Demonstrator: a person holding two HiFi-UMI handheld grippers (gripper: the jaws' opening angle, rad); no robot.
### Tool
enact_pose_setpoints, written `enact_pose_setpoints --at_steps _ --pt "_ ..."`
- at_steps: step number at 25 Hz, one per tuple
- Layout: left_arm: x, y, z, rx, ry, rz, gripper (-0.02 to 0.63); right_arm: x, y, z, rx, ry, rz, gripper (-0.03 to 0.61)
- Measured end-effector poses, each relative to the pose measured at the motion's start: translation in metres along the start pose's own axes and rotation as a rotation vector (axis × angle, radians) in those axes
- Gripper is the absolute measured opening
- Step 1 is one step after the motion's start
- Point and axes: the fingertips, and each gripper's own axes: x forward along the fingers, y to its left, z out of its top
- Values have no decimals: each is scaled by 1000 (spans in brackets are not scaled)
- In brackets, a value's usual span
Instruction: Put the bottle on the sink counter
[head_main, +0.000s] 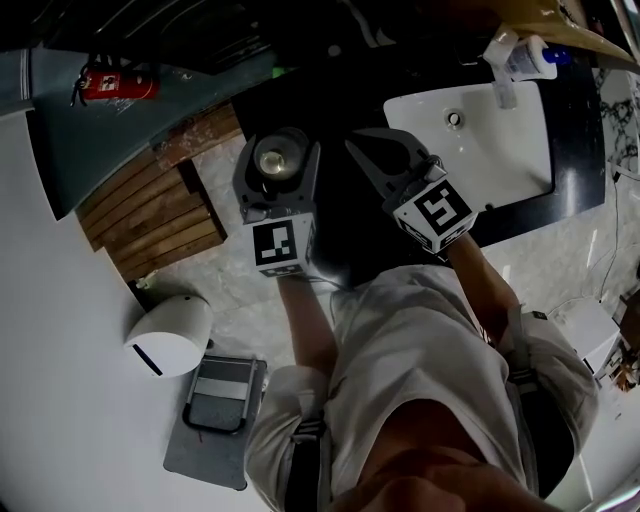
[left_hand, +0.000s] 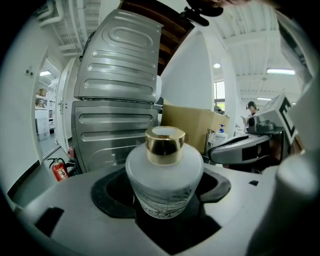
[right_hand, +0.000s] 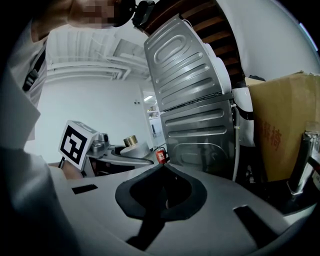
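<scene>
A frosted white bottle (left_hand: 164, 176) with a gold cap sits upright between the jaws of my left gripper (left_hand: 163, 199), which is shut on it. From the head view the bottle (head_main: 278, 157) shows cap-up in the left gripper (head_main: 277, 170), held in the air left of the black sink counter (head_main: 582, 130) and its white basin (head_main: 500, 150). My right gripper (head_main: 383, 152) hangs beside it, nearer the basin. Its jaws meet with nothing between them (right_hand: 162, 169). The right gripper view also catches the bottle (right_hand: 131, 142) off to the left.
A tap (head_main: 499, 62) and a pump dispenser (head_main: 528, 58) stand behind the basin. A red fire extinguisher (head_main: 115, 84), wooden slats (head_main: 160, 205), a white round bin (head_main: 170, 335) and a grey scale (head_main: 220, 395) lie to the left. A cardboard box (right_hand: 280, 125) and ribbed metal panel (left_hand: 120, 85) stand ahead.
</scene>
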Motion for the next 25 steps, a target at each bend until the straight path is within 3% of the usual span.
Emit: enact_pose_setpoints --at_steps 25 --pt "41 14 -69 27 139 -30 330 43 -2 -43 19 104 15 -2"
